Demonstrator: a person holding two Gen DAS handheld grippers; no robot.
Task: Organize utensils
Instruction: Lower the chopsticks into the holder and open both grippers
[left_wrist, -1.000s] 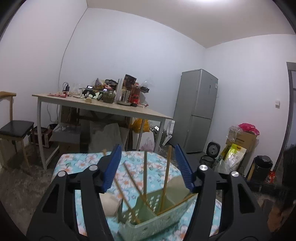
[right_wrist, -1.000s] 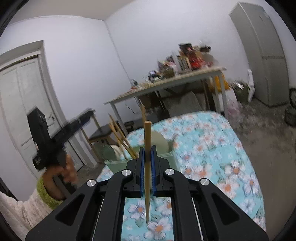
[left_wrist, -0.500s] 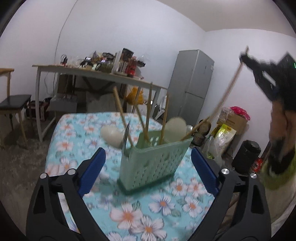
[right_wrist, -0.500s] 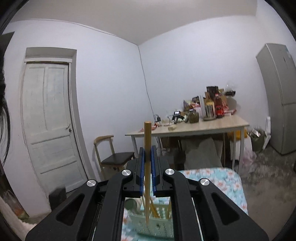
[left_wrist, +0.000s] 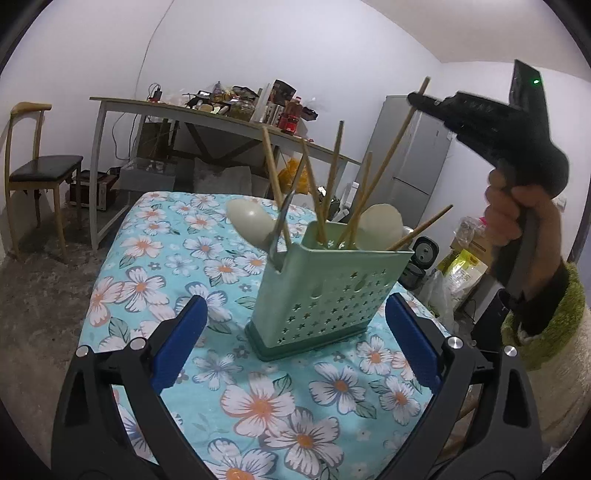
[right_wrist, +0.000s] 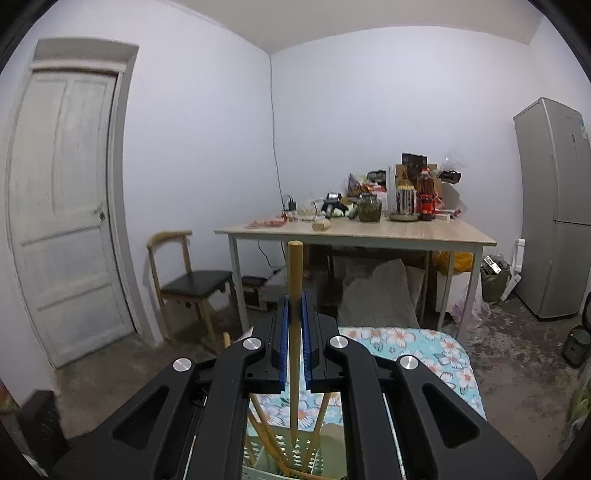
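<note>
The green holder (left_wrist: 325, 284) stood on the flowered table (left_wrist: 155, 236), right between the left gripper (left_wrist: 295, 332)'s opening, empty jaws. The right gripper (right_wrist: 294, 325), clamped on one chopstick (right_wrist: 294, 332), held it upright directly above the holder, tip down.

Pale green star-perforated utensil holder (left_wrist: 325, 291) upright on the floral cloth, chopsticks (left_wrist: 332, 177) and two pale spoons (left_wrist: 251, 223) leaning inside, one chopstick (right_wrist: 294, 325) above
</note>
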